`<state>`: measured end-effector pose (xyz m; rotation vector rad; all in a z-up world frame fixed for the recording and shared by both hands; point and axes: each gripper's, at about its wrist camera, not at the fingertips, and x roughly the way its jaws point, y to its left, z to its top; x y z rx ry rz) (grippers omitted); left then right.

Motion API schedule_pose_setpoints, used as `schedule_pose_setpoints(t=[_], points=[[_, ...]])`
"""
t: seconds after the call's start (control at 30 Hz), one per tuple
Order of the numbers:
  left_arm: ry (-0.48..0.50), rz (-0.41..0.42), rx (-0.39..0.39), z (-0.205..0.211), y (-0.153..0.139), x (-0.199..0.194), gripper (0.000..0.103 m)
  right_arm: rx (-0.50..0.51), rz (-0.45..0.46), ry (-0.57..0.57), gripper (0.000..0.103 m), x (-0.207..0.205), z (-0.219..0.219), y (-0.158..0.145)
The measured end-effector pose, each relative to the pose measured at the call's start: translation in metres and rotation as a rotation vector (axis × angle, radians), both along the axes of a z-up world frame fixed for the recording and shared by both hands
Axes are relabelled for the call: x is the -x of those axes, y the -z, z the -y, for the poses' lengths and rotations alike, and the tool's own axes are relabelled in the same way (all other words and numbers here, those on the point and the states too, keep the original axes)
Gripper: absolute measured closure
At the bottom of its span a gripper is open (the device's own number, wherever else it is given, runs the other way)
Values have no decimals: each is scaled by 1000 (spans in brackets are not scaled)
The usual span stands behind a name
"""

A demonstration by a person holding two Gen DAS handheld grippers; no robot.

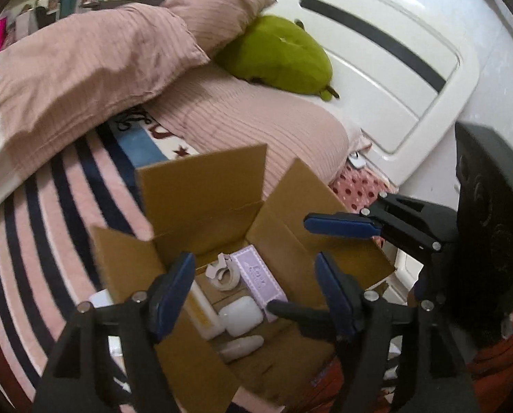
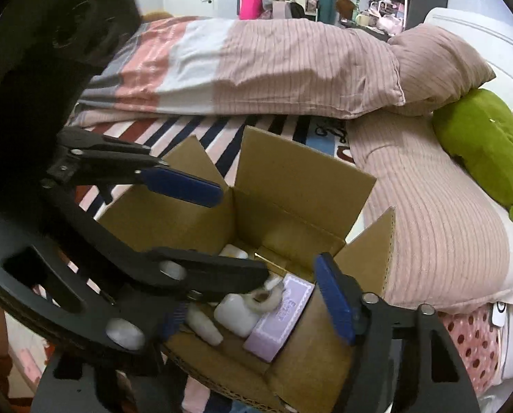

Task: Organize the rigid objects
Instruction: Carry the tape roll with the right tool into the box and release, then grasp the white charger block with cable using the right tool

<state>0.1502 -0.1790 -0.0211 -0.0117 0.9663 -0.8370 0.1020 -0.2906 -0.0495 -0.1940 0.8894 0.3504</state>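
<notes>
An open cardboard box (image 1: 201,203) (image 2: 301,179) stands on the bed, flaps up. Inside lie a lilac carton (image 1: 258,277) (image 2: 280,320), a white tape dispenser (image 1: 222,273) (image 2: 265,297), a white case (image 1: 241,315) (image 2: 234,313) and a pale tube (image 1: 241,346) (image 2: 204,327). My left gripper (image 1: 256,282) is open and empty just above the box opening. My right gripper (image 2: 253,309) is open and empty over the box's near right side; it also shows in the left wrist view (image 1: 311,265). The left gripper's fingers (image 2: 184,182) reach over the box from the left.
The box rests on a striped bedspread (image 1: 50,206). A folded pink duvet (image 2: 290,69) and pillows (image 1: 256,130) lie behind it, with a green plush toy (image 1: 284,55) against the white headboard (image 1: 394,69). Shelves and clutter stand across the room.
</notes>
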Motion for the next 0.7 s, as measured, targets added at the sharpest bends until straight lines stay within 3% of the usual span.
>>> schedule_pose_setpoints(t=[0.17, 0.27, 0.3, 0.37, 0.53, 0.7], points=[[-72, 41, 45, -46, -15, 8, 33, 12, 37, -31, 37, 5, -23, -10], [-152, 85, 56, -85, -22, 16, 31, -35, 44, -102, 35, 10, -47, -18], [-185, 96, 59, -99, -22, 18, 29, -48, 50, -120, 33, 11, -53, -20], [-237, 119, 56, -123, -22, 24, 27, -75, 77, -177, 17, 16, -78, -27], [-363, 147, 44, -187, -4, 39, 23, -91, 65, -316, 17, 19, -135, -22], [-448, 145, 31, -232, 28, 49, 21, -130, 15, -398, 17, 18, -187, 8]])
